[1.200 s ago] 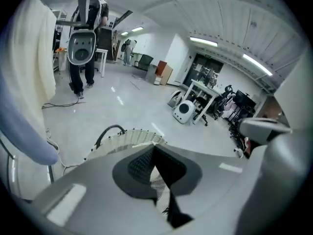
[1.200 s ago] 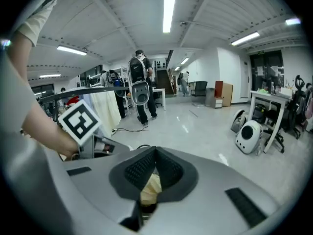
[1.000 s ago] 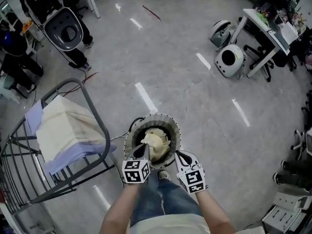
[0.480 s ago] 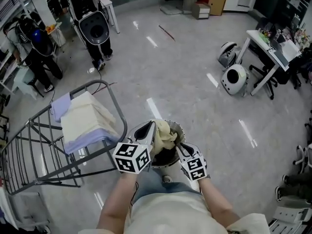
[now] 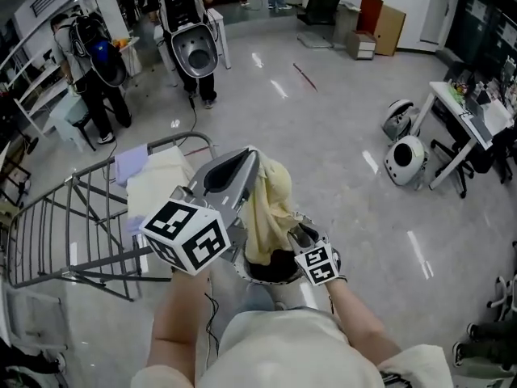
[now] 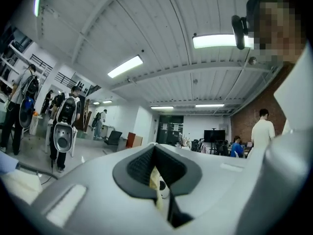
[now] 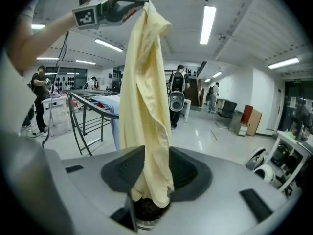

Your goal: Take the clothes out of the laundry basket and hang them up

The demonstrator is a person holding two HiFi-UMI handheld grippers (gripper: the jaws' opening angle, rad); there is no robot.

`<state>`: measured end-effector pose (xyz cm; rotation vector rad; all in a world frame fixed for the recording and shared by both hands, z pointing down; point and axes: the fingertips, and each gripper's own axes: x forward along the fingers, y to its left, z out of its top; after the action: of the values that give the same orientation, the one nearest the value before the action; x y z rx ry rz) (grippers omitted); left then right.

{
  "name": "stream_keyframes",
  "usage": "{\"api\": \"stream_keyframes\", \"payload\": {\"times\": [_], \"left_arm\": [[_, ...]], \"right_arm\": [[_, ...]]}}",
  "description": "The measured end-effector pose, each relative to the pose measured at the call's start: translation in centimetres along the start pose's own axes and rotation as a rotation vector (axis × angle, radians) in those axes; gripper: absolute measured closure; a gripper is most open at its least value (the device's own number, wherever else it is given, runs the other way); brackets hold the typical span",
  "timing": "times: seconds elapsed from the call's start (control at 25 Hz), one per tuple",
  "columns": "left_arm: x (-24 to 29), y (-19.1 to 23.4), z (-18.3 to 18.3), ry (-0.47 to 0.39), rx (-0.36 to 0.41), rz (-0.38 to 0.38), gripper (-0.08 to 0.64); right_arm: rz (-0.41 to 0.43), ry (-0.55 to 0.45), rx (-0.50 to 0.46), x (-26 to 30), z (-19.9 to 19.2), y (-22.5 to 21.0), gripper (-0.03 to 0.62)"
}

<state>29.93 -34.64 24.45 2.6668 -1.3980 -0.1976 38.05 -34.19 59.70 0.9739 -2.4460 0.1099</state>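
Observation:
My left gripper (image 5: 254,158) is raised high and shut on the top of a pale yellow garment (image 5: 271,208); a sliver of that fabric shows between its jaws (image 6: 155,180). The garment hangs straight down into the round laundry basket (image 5: 239,267) at my feet. My right gripper (image 5: 297,234) sits low by the basket. In the right gripper view the garment (image 7: 144,106) drops between the right gripper's (image 7: 151,173) jaws, which are opening and not clamping it. The left gripper (image 7: 132,6) shows at the top of that view.
A grey wire drying rack (image 5: 73,217) stands to the left, with a cream cloth (image 5: 157,188) and a lavender cloth (image 5: 129,164) draped over it. People with backpacks (image 5: 190,23) stand behind it. White round machines (image 5: 404,160) and a desk (image 5: 472,124) are at the right.
The left gripper has risen from the basket, pulling the yellow garment up to full length. The right gripper's jaws have parted around the lower part of the garment.

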Motion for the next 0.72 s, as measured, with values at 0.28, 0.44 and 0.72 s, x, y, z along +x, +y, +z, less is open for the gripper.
{"api": "stream_keyframes", "payload": {"times": [0.28, 0.44, 0.72], "left_arm": [[-3.3, 0.0, 4.6, -0.065, 0.081, 0.048, 0.549], [-4.7, 1.4, 3.8, -0.057, 0.076, 0.101, 0.549], [-9.3, 6.8, 0.2, 0.006, 0.137, 0.319, 0.549]], "right_arm": [[-0.007, -0.021, -0.098, 2.7, 3.3, 0.0, 0.400], [0.053, -0.017, -0.123, 3.4, 3.9, 1.7, 0.540], [0.103, -0.101, -0.005, 1.6, 7.2, 1.5, 0.580]]}}
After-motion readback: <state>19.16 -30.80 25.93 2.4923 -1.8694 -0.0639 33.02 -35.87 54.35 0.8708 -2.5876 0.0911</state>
